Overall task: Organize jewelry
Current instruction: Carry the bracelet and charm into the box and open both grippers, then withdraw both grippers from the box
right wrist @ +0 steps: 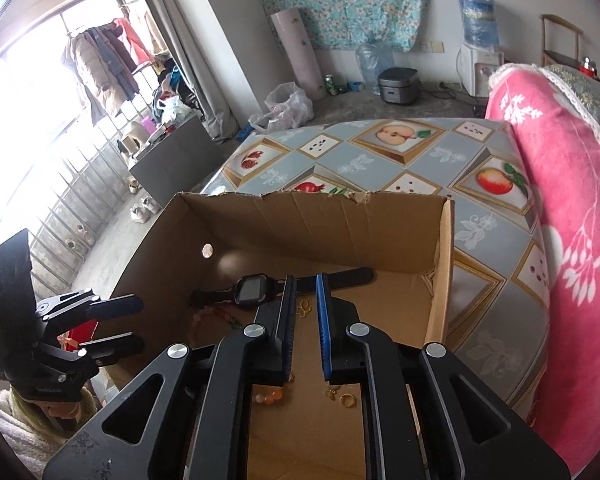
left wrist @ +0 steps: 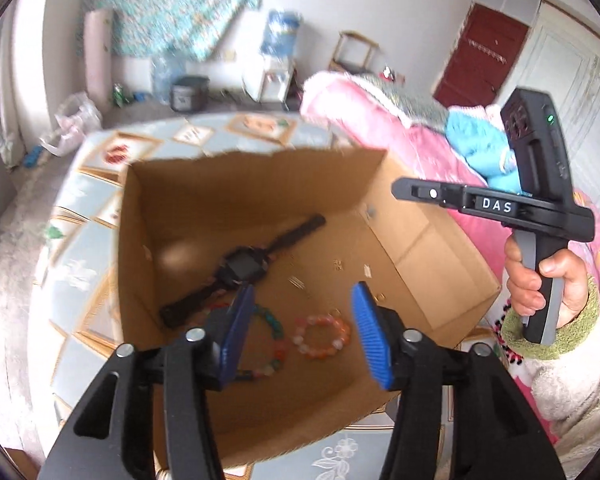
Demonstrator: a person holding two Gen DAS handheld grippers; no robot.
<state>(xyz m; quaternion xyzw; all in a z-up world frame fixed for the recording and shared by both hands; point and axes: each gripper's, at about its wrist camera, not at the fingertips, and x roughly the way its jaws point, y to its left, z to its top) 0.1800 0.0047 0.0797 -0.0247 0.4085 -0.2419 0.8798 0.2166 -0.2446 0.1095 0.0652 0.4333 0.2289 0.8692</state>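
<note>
A cardboard box (left wrist: 432, 240) with its top open stands on the fruit-patterned surface (right wrist: 480, 216). On its floor lies a black watch (left wrist: 240, 268), strap stretched diagonally toward the far wall. Nearer the front are two bead bracelets: an orange-pink one (left wrist: 322, 334) and a multicoloured one (left wrist: 274, 332), partly hidden behind a blue pad. Small gold pieces are scattered over the floor, among them a gold ring (right wrist: 346, 400) and a gold charm (right wrist: 304, 309) just in front of the watch.

The left hand-held gripper (left wrist: 302, 334) hovers over the box front with its blue pads wide apart and nothing between them; the orange-pink bracelet shows in the gap below.

The right hand-held gripper (right wrist: 305, 326) points into the box with its pads close together but a narrow gap left, clamped on nothing. From the left camera it appears raised to the right of the box, held in a hand (left wrist: 540, 280).
</note>
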